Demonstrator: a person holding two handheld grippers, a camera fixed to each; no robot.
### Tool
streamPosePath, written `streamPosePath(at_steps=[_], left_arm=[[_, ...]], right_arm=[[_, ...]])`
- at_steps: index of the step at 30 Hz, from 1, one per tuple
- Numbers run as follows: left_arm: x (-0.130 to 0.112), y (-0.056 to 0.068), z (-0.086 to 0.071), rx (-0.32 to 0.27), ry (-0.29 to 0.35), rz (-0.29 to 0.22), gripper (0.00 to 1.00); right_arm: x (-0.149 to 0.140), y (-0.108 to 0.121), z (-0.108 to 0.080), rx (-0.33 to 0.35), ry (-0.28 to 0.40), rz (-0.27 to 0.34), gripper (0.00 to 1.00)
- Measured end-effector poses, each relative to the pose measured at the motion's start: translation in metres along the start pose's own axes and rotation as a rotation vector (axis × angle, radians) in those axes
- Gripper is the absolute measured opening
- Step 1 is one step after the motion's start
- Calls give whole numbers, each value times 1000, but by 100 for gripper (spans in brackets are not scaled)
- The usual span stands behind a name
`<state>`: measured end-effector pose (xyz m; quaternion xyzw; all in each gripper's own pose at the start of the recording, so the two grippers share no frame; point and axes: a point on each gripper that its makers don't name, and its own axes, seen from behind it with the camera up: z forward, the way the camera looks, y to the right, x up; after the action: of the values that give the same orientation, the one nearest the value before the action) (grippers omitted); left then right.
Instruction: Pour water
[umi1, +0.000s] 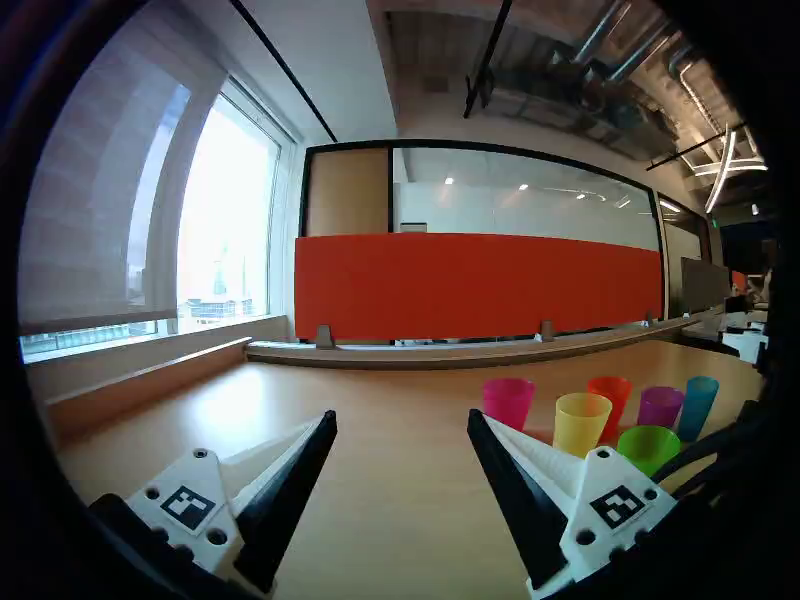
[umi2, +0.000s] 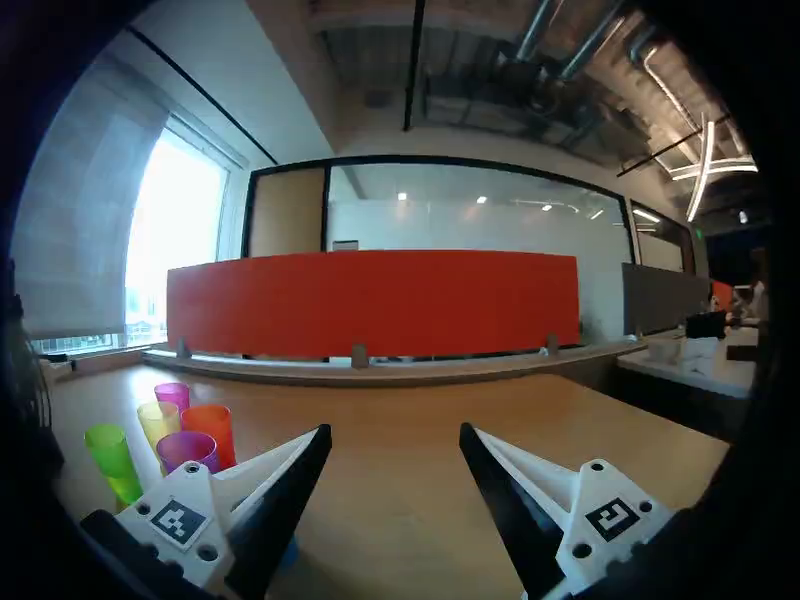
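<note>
Spread wide, empty: left gripper (umi1: 401, 416), right gripper (umi2: 393, 428). Risk of toppling neighbours among clustered translucent coloured plastic cups (umi1: 583, 418) on wooden table (umi1: 400, 500) if approached off-centre.

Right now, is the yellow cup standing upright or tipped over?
Upright. The yellow cup stands on its base on the wooden table, its wider mouth facing up. Whether it holds water: cannot tell.
</note>
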<state>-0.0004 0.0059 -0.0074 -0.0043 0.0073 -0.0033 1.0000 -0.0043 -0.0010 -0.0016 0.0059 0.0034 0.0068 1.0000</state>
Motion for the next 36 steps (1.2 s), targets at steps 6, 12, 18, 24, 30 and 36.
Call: streamPosePath(at_steps=[6, 12, 18, 24, 30, 36], left_arm=[[0, -1, 0, 0, 0, 0, 97], [0, -1, 0, 0, 0, 0, 97], [0, -1, 0, 0, 0, 0, 98], [0, 0, 0, 0, 0, 0, 98], [0, 0, 0, 0, 0, 0, 98], [0, 0, 0, 0, 0, -1, 97]], right_arm=[[-1, 0, 1, -5, -5, -14, 99], [-1, 0, 1, -5, -5, -13, 100], [-2, 0, 0, -6, -6, -13, 100], [-2, -1, 1, -5, -7, -12, 99], [-2, -1, 1, -6, -7, -12, 99], [-1, 0, 0, -6, -7, -13, 99]])
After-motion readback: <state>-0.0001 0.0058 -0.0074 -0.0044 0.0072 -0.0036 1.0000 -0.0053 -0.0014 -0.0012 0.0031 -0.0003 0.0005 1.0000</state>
